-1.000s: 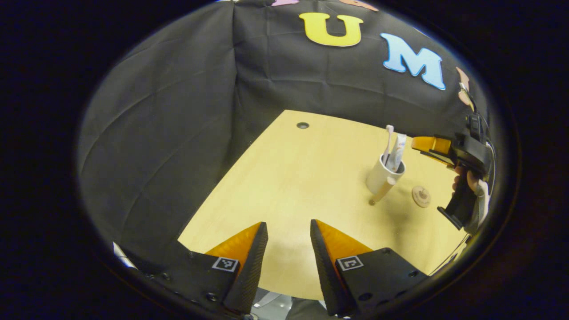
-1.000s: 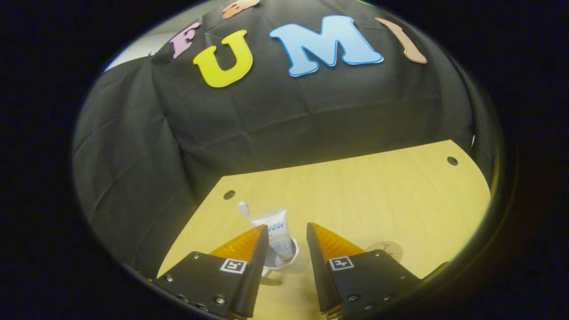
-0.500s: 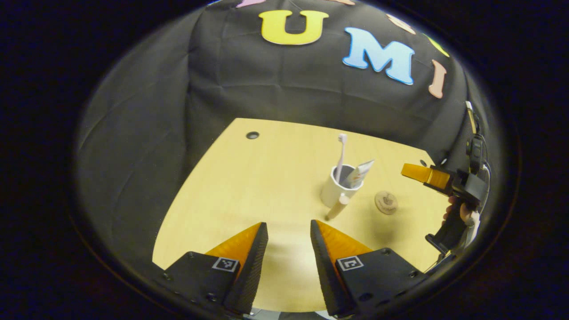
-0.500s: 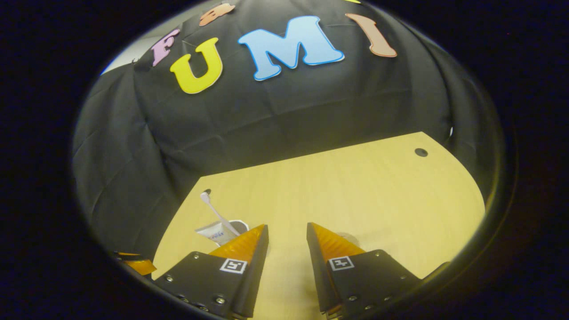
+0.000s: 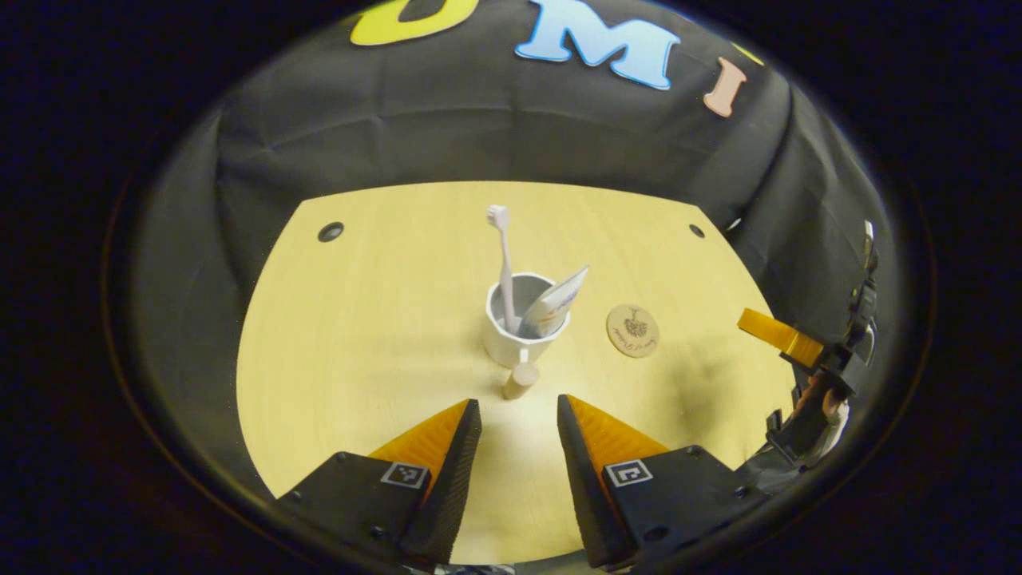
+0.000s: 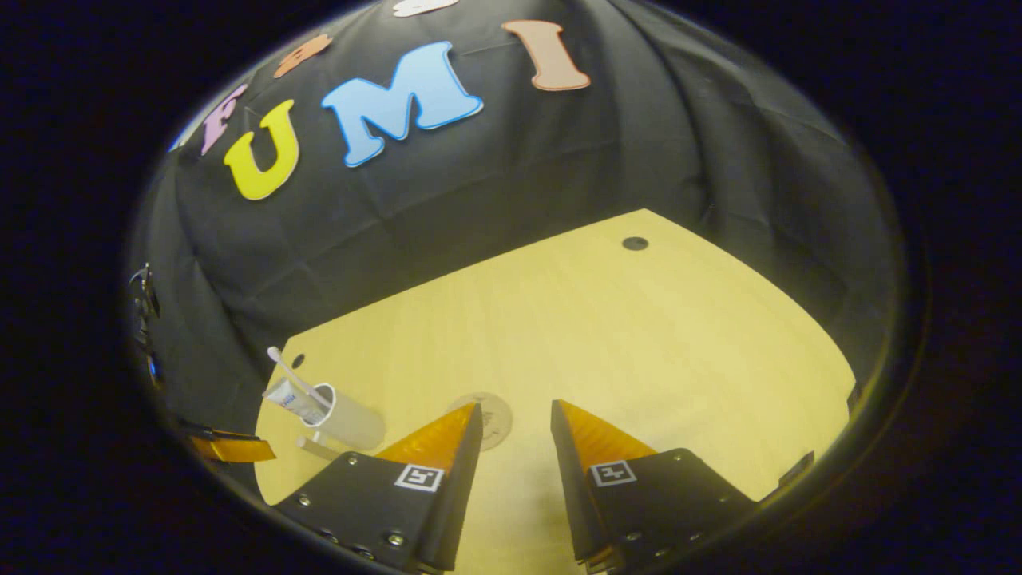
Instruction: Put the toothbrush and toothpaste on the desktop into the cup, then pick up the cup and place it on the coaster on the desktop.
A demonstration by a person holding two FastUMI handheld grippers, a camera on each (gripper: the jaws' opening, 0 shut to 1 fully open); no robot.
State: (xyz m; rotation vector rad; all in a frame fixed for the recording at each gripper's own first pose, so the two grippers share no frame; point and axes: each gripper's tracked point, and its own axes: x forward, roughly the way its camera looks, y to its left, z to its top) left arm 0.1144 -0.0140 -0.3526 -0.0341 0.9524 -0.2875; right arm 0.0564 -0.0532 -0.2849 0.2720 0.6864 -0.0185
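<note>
Standing on a smooth pale wooden desktop [image 5: 359,319], a white cup [image 5: 519,339] holds an upright toothbrush [image 5: 503,255] and a leaning toothpaste [image 5: 552,303] tube. Its stubby wooden handle [image 5: 520,380] points toward the left gripper [image 5: 519,419], which hovers just short of the cup, fingers parted and empty. A round wooden coaster [image 5: 632,330] lies bare just right of the cup. Beyond the coaster, a hand [image 5: 822,399] holds the right gripper [image 6: 516,422] above the desktop, fingers apart, empty.

The wooden desktop [image 5: 367,319] is light yellow, with small dark holes near its far corners. On it stand a white cup [image 5: 519,339] and — just beside — a round coaster [image 5: 632,330].
</note>
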